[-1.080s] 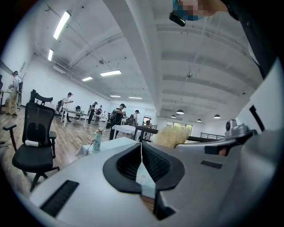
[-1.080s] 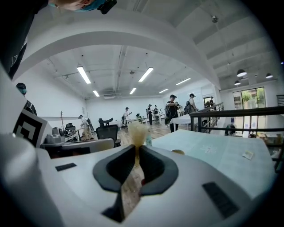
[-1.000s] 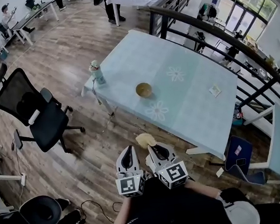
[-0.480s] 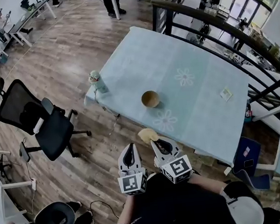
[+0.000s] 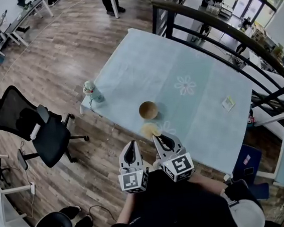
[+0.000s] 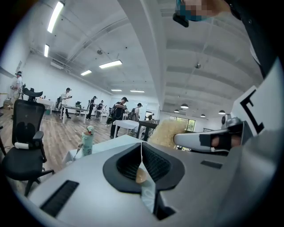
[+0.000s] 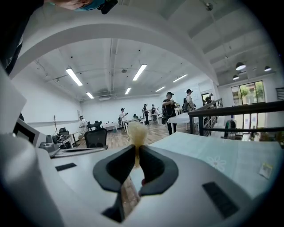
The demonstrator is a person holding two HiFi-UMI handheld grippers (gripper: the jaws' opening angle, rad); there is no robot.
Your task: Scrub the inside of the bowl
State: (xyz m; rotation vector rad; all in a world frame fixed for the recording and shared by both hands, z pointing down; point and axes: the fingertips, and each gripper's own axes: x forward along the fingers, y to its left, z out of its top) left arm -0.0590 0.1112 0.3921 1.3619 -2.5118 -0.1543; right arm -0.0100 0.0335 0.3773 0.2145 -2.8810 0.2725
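Observation:
A tan bowl (image 5: 148,110) stands upright on the pale blue table (image 5: 187,60), not far from its near edge. My right gripper (image 5: 158,138) is shut on a yellowish fibrous scrubber (image 5: 149,130), which hangs over the table's near edge, short of the bowl. In the right gripper view the scrubber (image 7: 136,133) sticks up between the closed jaws of that gripper (image 7: 136,153). To the left of the right gripper, my left gripper (image 5: 131,146) is shut with nothing in it. The left gripper view shows its jaws (image 6: 142,148) pressed together and the scrubber (image 6: 166,133) off to the right.
A mint-green bottle (image 5: 92,92) stands on the table's left corner. A small card (image 5: 228,103) lies at the table's right side. A black railing (image 5: 213,22) runs behind the table. A black office chair (image 5: 32,127) stands on the wood floor to the left.
Both grippers have moved forward toward the table, the right one carrying the scrubber. The scrubber was over the floor before; now it reaches the table's near edge. Bowl and bottle have not moved.

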